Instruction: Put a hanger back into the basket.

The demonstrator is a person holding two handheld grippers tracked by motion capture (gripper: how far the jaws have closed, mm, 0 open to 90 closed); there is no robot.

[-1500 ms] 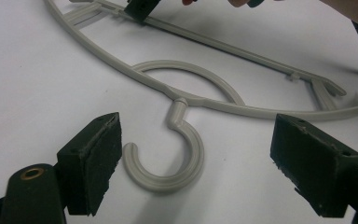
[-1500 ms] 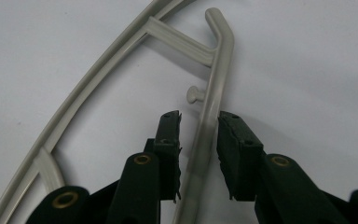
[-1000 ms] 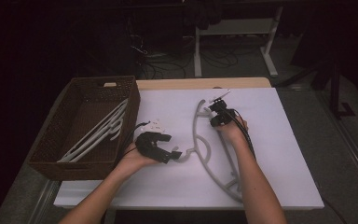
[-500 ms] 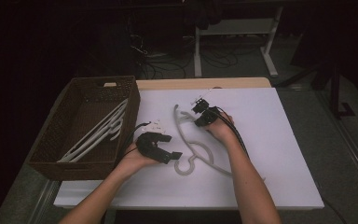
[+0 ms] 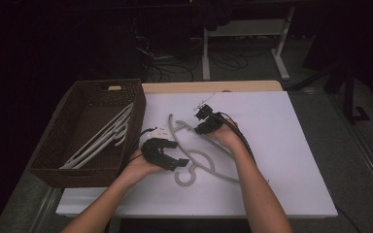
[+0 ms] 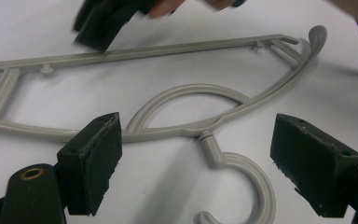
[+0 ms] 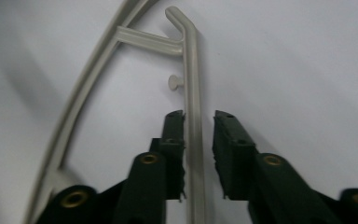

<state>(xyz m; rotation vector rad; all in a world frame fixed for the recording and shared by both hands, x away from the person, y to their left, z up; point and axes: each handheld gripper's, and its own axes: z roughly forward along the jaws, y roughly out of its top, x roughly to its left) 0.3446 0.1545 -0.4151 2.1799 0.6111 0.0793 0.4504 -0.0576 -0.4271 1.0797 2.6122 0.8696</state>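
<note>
The brown woven basket (image 5: 77, 141) holds pale plastic hangers (image 5: 102, 138). The grey plastic hanger (image 5: 201, 160) on the white worktop (image 5: 281, 145) lies between the wide left tongs (image 5: 167, 158), its straight bar inside the narrowly parted right tongs (image 7: 199, 154).

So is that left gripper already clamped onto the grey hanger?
No: in the left gripper view the left gripper stands wide open, its jaws well apart on either side of the hanger, touching nothing.

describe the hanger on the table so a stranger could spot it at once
Start at the white table top, right of the brown wicker basket. The grey plastic clothes hanger lies flat between the left tongs and right tongs. Unlike the pale hangers in the basket, it lies outside it.
</note>
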